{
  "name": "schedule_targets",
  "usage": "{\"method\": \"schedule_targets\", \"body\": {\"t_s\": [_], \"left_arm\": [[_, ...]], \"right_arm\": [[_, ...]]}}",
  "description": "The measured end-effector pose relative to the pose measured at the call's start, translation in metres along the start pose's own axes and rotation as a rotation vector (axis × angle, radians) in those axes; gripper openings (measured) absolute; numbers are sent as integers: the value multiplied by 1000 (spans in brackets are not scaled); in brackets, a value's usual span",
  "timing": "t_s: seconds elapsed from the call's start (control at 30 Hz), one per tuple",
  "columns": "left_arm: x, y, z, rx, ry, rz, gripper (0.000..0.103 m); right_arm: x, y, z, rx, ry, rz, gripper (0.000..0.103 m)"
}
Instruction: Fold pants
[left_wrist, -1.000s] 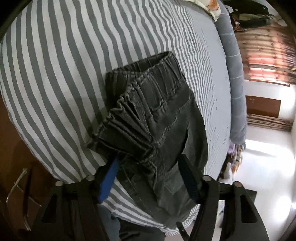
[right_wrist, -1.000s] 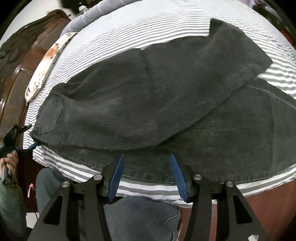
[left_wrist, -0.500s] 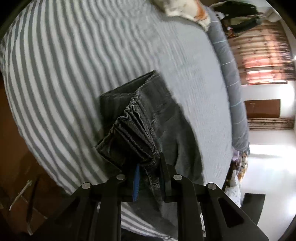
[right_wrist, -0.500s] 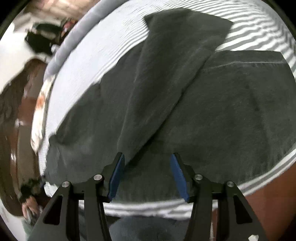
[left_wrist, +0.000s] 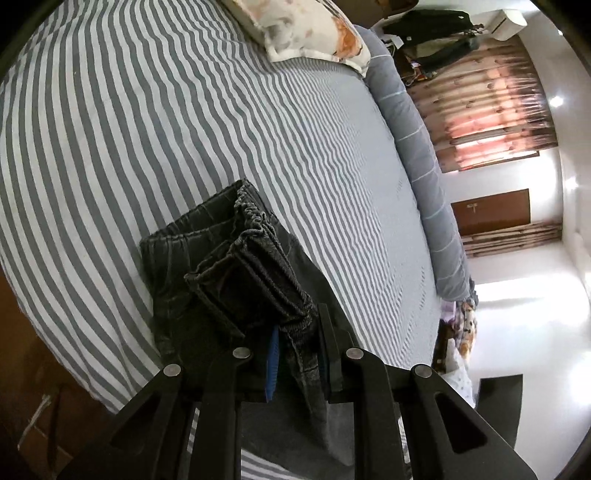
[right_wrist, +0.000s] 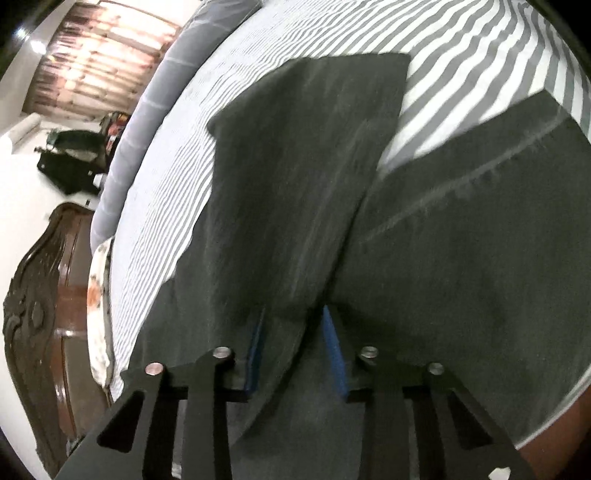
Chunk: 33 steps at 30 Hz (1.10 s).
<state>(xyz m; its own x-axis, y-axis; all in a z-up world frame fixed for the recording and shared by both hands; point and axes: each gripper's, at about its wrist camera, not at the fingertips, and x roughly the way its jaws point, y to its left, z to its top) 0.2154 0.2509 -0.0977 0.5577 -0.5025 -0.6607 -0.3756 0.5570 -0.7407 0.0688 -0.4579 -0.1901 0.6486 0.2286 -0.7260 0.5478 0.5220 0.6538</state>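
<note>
Denim waistband bunched between left gripper (left_wrist: 297, 354) pads, clamped tight, lifted just off the striped bed (left_wrist: 147, 110). Right gripper (right_wrist: 295, 350), jaws just closing, pinches a fold of the pants (right_wrist: 314, 166) leg. Pants lie on bed near its edge, legs overlapped; folding barely started, most remains.

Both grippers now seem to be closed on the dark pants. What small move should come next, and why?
Probably lift both ends a little together. The left gripper pinches the gathered waistband, and the right gripper, whose jaws have just been closing, has a fold of the pants between its pads. The rest lies on the striped bed.
</note>
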Motion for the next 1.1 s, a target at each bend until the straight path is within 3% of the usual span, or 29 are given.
{"method": "schedule_targets", "body": {"t_s": [0.1,0.23,0.5,0.63,0.8,0.97,1.1], "left_arm": [[5,-2,4,10,-4,10,18],[10,-3,9,15,-8,29,18],[18,-22,18,75,-6,67,18],[18,-54,28,155,-18,31,18],[11,-82,36,329,-17,-38,18],[12,-46,37,367,8,-54,18],[24,11,32,303,61,44,18]], "right_arm": [[6,1,11,30,-16,-6,20],[10,6,22,16,-41,-48,7],[-21,12,33,-14,-97,-76,3],[-59,19,32,-58,-149,-70,3],[-100,23,11,-112,-196,-73,3],[-109,5,-22,-110,-167,-71,3],[-90,-19,-46,-86,-84,-114,3]]}}
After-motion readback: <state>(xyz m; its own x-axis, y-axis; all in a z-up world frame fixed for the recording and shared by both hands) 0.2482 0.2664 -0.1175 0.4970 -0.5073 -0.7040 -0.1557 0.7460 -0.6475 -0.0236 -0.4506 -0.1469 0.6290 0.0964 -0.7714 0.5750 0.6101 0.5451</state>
